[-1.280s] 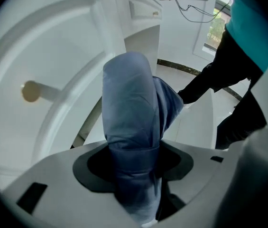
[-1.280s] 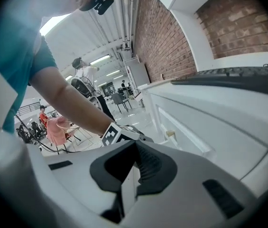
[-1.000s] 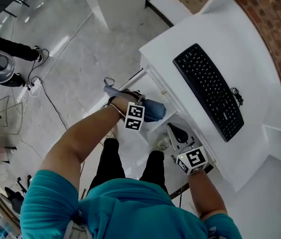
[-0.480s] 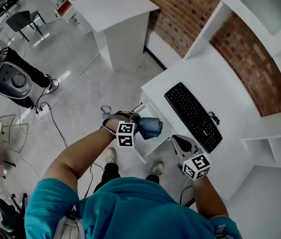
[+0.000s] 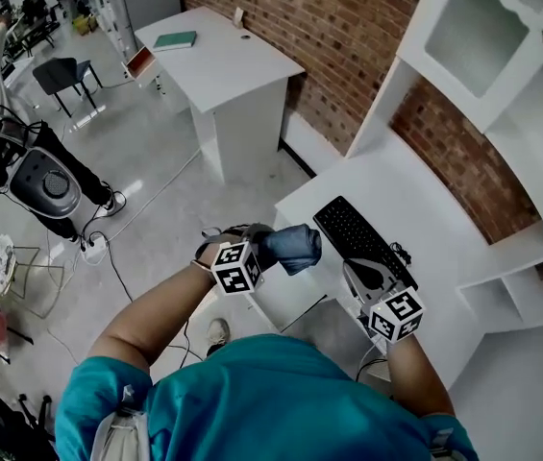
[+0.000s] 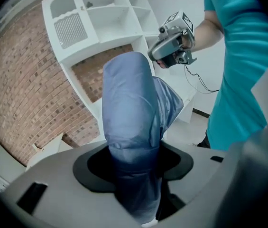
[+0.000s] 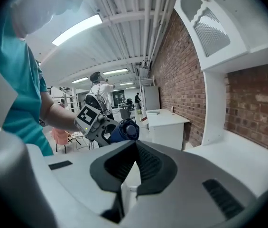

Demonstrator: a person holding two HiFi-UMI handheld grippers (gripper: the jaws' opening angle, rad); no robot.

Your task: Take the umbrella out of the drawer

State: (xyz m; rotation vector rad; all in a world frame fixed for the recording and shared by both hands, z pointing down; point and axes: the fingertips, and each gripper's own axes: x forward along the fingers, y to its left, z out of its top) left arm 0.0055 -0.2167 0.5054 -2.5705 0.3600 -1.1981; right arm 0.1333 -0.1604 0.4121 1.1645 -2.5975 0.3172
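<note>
1. The left gripper (image 5: 252, 250) has its jaws clamped on a folded umbrella of blue fabric (image 5: 295, 248), held up in the air just off the white worktop's (image 5: 425, 209) edge.
2. The right gripper (image 5: 359, 275) has its jaws together with nothing between them, near the long black keyboard (image 5: 356, 238).

Black keyboard (image 5: 362, 243) on white desk (image 5: 425, 195); green book (image 5: 175, 39) on white table (image 5: 228, 70) beside brick wall (image 5: 290, 17)

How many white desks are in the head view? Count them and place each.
2. One desk stands by the brick wall with a green book; the second desk holds the keyboard. Others may be hidden.
</note>
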